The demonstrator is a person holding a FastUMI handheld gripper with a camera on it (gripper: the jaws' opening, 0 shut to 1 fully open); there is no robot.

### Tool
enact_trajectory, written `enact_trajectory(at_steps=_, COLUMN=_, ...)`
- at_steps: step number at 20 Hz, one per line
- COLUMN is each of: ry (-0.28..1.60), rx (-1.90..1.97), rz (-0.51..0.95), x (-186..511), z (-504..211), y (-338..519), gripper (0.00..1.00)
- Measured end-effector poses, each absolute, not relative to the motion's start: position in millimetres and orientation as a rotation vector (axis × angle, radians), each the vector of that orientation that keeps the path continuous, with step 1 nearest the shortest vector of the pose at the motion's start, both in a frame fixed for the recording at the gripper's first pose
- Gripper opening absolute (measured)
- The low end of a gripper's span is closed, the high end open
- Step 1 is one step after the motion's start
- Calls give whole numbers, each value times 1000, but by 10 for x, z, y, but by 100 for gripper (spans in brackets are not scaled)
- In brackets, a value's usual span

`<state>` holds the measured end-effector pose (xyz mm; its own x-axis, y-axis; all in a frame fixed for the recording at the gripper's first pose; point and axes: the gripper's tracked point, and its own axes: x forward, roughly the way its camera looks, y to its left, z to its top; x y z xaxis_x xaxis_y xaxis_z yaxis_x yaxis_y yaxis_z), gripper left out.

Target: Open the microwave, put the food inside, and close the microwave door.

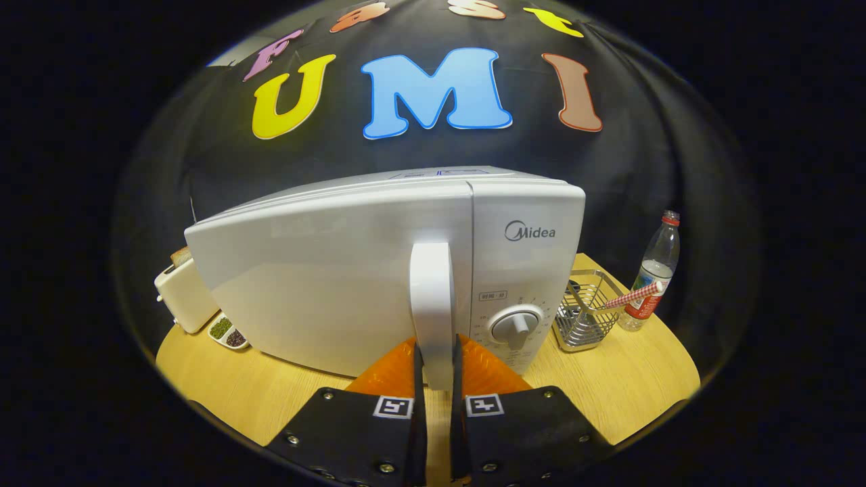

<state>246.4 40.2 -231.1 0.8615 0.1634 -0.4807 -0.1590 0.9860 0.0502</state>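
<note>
Closest to me, my gripper (438, 365) has its two orange fingers (389, 372) on either side of the microwave's door handle (431, 308), the jaws closed on it with the white bar running up between them. The black finger mounts with their square markers sit just behind, over the wooden table (629, 385).

The handle is an upright white bar at the edge of the door (325, 284). The door looks swung slightly out toward me on its left side, though the lens bends everything and I cannot tell how far it is open. Just right of the handle is the control panel with a round dial (515, 326), its knob pointing up.

The microwave (379, 270) stands on the table right in front of the fingers and takes up most of what lies ahead.

To its left, partly hidden behind the door, I see a cream toaster (181, 294) with a slice of bread (180, 256) poking out of the top, and just beside it a small divided dish (226, 333) holding green and dark bits. I cannot tell which of these is the food to go in.

To the right of the microwave stands a wire basket (583, 311) with a red-and-white checked stick (632, 295) leaning across it, and next to that a clear plastic bottle (655, 270) with a red cap.
</note>
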Motion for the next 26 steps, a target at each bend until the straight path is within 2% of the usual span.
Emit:
enact_trajectory(at_steps=2, ry=485, rx=-31, rz=161, x=2429, z=-2285, y=391, gripper=14)
enact_trajectory(at_steps=3, ry=475, rx=-80, rz=160, x=2471, z=-2301, y=399, gripper=5)
enact_trajectory(at_steps=7, ry=482, rx=-79, rz=166, x=2454, z=-2309, y=402, gripper=5)
enact_trajectory(at_steps=12, ry=472, rx=-125, rz=181, x=2064, z=-2299, y=417, gripper=5)
enact_trajectory(at_steps=18, ry=523, rx=-95, rz=180, x=1671, z=-2264, y=502, gripper=5)
enact_trajectory(at_steps=23, ry=553, rx=-68, rz=195, x=1220, z=-2262, y=683, gripper=15)
enact_trajectory(at_steps=26, ry=554, rx=-78, rz=209, x=942, z=-2228, y=808, gripper=15)
